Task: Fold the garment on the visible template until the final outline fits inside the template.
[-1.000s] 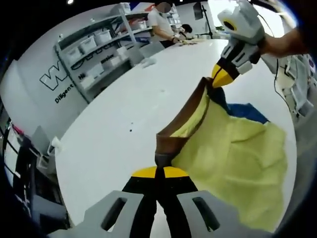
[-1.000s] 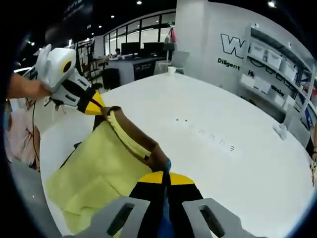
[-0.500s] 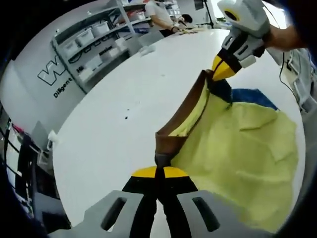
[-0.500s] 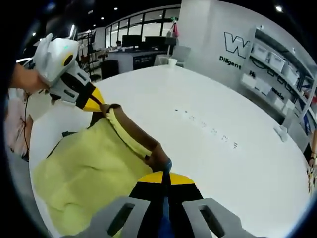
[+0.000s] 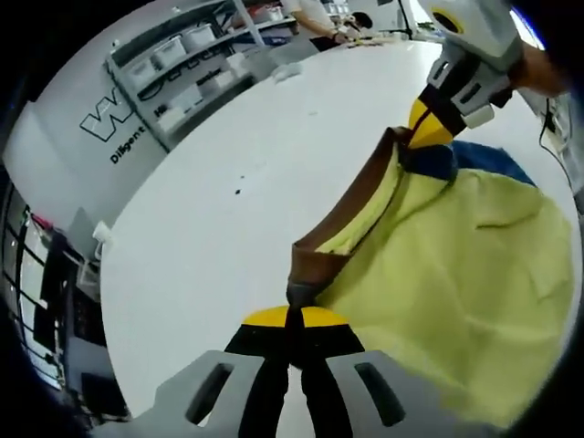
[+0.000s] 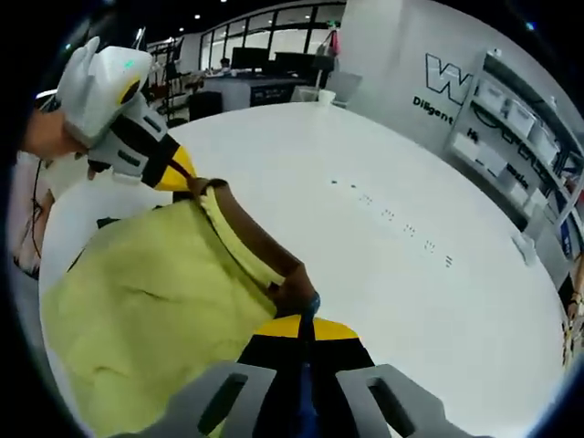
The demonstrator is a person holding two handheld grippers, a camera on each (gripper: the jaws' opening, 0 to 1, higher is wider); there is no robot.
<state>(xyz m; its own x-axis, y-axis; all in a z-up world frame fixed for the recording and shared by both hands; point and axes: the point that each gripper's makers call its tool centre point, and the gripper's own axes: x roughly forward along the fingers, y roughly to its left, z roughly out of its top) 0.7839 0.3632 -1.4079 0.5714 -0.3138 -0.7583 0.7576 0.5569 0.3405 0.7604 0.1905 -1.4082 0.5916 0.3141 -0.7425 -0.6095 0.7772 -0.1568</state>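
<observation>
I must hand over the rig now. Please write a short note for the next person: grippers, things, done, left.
Left gripper: shut on the garment's brown hem.
Right gripper: shut on the same hem, at its other end.
Garment: yellow, lifted by the hem above the white table; the rest hangs loose. A blue piece shows behind it.
Done: hem gripped at both ends.
Left: lay it down and fold it to fit the template.

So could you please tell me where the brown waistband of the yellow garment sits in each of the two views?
Left gripper view: the brown waistband runs from the left gripper at bottom centre to the right gripper at upper right.
Right gripper view: the band runs from bottom centre to upper left.
Shared landmark: the wall lettering.
</observation>
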